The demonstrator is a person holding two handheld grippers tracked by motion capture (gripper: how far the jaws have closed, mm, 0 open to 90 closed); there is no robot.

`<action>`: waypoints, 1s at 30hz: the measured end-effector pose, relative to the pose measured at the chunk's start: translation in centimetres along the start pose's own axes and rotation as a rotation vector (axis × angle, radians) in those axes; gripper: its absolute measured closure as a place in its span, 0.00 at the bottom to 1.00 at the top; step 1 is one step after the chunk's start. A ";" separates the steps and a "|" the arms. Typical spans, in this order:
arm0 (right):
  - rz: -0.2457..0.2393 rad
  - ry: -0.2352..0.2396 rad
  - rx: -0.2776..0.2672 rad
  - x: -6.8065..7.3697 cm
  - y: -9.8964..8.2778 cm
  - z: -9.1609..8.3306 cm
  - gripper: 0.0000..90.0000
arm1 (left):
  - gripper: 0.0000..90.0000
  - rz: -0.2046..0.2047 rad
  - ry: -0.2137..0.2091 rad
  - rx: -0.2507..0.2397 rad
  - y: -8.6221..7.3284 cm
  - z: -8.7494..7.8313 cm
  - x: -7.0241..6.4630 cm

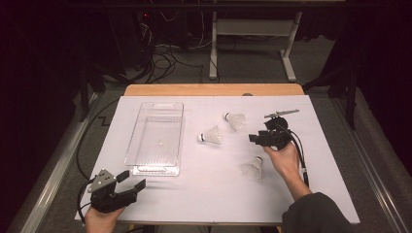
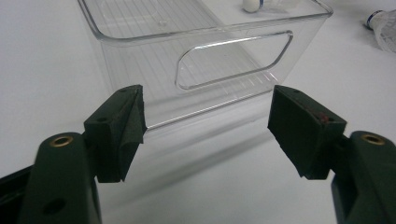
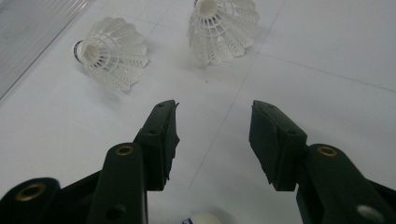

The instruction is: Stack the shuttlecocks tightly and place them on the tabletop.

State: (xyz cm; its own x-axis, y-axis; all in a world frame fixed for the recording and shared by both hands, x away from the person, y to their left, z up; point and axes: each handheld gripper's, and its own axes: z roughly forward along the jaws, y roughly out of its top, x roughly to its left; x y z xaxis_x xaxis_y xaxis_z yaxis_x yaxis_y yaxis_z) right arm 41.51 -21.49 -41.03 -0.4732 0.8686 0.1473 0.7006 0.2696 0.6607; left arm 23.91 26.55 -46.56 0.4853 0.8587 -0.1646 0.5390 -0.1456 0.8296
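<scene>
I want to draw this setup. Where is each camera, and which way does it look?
High view: above the table's near side, looking forward and down; both hands with left tongs and right tongs show.
Left gripper view: rides the left tongs, facing the clear bin.
Right gripper view: rides the right tongs, facing two shuttlecocks.
All three show shuttlecocks.

No text, label, brand, number or sign can be read anywhere in these pictures. The shuttlecocks carry a dark band round the cork, but no lettering on it can be made out.
</scene>
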 end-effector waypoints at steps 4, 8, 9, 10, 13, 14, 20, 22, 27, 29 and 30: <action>-0.002 -0.002 0.006 0.4 0.6 0.4 0.58 | 0.32 0.007 0.003 0.003 0.0 0.0 -0.1; -0.010 -0.001 0.011 0.8 1.4 0.6 0.58 | 0.32 0.011 0.006 0.004 0.0 0.0 -0.1; -0.012 0.001 0.007 0.9 1.5 0.7 0.58 | 0.32 0.012 0.006 0.004 0.0 0.0 -0.2; -0.017 0.001 0.008 1.0 1.7 0.7 0.58 | 0.32 0.013 0.007 0.004 0.0 0.0 -0.2; -0.016 0.001 0.015 1.2 2.1 1.0 0.58 | 0.32 0.013 0.000 0.000 0.0 0.0 -0.1; -0.016 0.001 0.015 1.3 2.2 1.1 0.58 | 0.32 0.014 -0.001 -0.003 0.0 -0.1 -0.1; -0.007 0.000 0.013 1.4 3.0 1.7 0.58 | 0.33 0.021 0.003 -0.004 0.0 -0.1 -0.2; -0.003 -0.004 0.017 1.4 3.2 1.9 0.59 | 0.33 0.023 0.003 -0.003 0.0 -0.1 -0.2; -0.011 -0.017 0.026 1.6 3.8 2.3 0.59 | 0.32 0.028 -0.002 -0.002 0.0 -0.1 -0.2; -0.029 -0.029 0.033 1.7 4.0 2.6 0.59 | 0.32 0.030 0.000 -0.006 0.0 -0.1 -0.2; -0.029 -0.032 0.035 1.8 4.1 2.8 0.59 | 0.32 0.030 -0.001 -0.006 0.0 -0.1 -0.2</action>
State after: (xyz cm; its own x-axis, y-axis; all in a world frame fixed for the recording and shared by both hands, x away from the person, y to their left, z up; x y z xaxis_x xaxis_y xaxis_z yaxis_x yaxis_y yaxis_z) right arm 45.04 -17.66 -40.11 -0.4772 0.8726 0.1045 0.7051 0.3092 0.6381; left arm 23.74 26.39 -46.45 0.5014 0.8538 -0.1402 0.5201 -0.1679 0.8375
